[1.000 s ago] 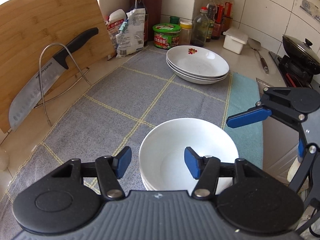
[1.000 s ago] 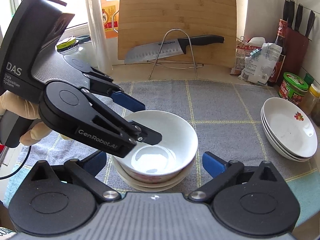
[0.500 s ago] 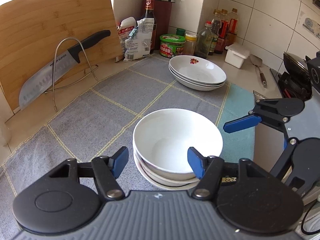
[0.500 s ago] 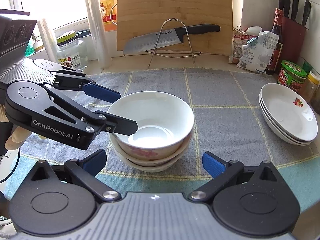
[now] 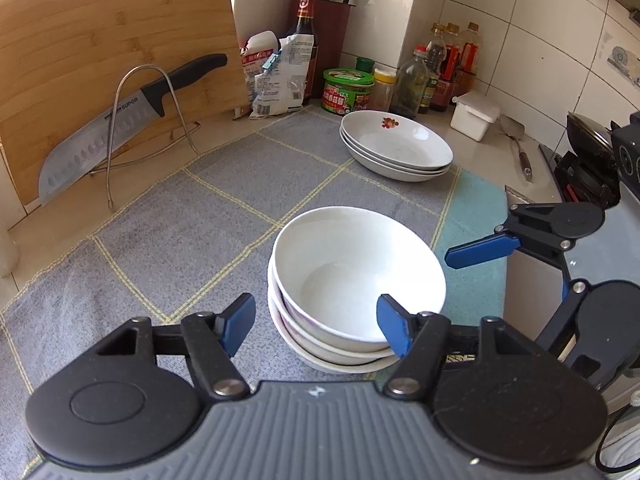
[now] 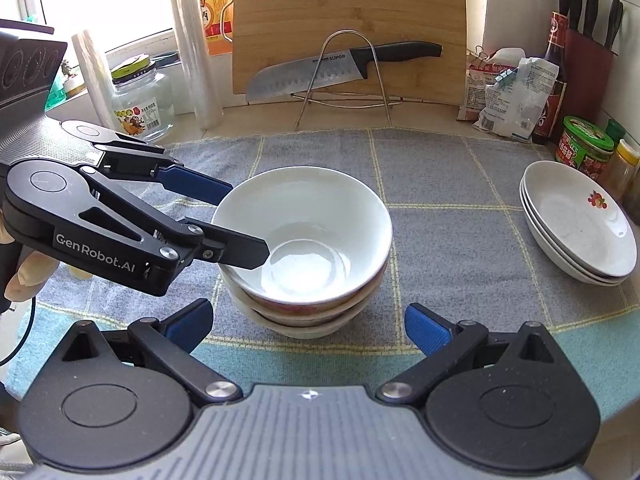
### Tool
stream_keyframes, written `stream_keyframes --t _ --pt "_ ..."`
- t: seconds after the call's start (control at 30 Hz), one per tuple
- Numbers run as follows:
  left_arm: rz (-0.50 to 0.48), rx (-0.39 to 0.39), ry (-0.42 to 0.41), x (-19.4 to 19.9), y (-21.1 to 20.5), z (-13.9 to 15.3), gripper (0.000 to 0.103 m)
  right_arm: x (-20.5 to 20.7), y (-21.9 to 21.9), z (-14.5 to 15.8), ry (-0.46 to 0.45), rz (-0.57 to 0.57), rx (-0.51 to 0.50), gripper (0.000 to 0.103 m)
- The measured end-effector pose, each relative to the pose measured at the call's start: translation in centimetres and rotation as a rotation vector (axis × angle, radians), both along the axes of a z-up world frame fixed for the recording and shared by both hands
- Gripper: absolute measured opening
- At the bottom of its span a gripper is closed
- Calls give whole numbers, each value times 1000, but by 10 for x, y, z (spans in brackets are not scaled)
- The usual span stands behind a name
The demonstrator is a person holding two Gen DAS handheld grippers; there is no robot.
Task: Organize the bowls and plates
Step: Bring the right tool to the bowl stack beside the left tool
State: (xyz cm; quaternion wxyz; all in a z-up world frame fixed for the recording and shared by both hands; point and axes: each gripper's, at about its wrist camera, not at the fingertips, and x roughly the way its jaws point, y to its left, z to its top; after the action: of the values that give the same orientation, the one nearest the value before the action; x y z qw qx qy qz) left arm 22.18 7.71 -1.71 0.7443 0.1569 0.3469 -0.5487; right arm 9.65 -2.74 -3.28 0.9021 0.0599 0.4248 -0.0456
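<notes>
A: Nearest the right wrist camera, what sits between the tongs?

B: Right gripper stands wide, pads clear of everything. Just beyond it, at 12 o'clock, the bowl stack rests on the grey checked cloth: white bowls nested, top bowl holding nothing.

A: And the left tongs?

B: Left gripper comes in from 9 o'clock, jaws opening. One finger sits inside the top bowl, the other outside its rim; rim between them, pads not pressing.

A: Other containers?

B: Plate stack at 2 o'clock, well apart from the bowls; top plate bare, red motif. Farther, a green-lidded tub at 1 o'clock, glass jar at 10 o'clock. Farthest at 12, knife on a wire rack against the cutting board.
</notes>
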Motion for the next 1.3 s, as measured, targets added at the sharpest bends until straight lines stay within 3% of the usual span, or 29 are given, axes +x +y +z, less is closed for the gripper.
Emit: stream_keyframes --t 0.13,0.2,0.33,0.63,0.83,1.17,1.3 --pt "0 -42 -17 0 9 8 80 1 -2 -5 19 11 -10 103" --pt "2 -55 -32 -1 16 11 91 1 -2 -9 35 19 -18 103" --pt "-14 -53 -55 -6 29 9 96 4 -4 -21 85 30 -40 103" --pt "44 52 -72 -16 31 -30 97 11 -18 -37 170 61 -89 103" --pt "133 88 -48 -30 15 -43 97 25 -38 -47 181 201 -100 103" --pt "361 171 -40 -60 -22 -53 97 40 -79 -58 142 521 -74 103" --pt "398 183 -29 -69 -31 -59 97 41 -82 -59 128 619 -87 103"
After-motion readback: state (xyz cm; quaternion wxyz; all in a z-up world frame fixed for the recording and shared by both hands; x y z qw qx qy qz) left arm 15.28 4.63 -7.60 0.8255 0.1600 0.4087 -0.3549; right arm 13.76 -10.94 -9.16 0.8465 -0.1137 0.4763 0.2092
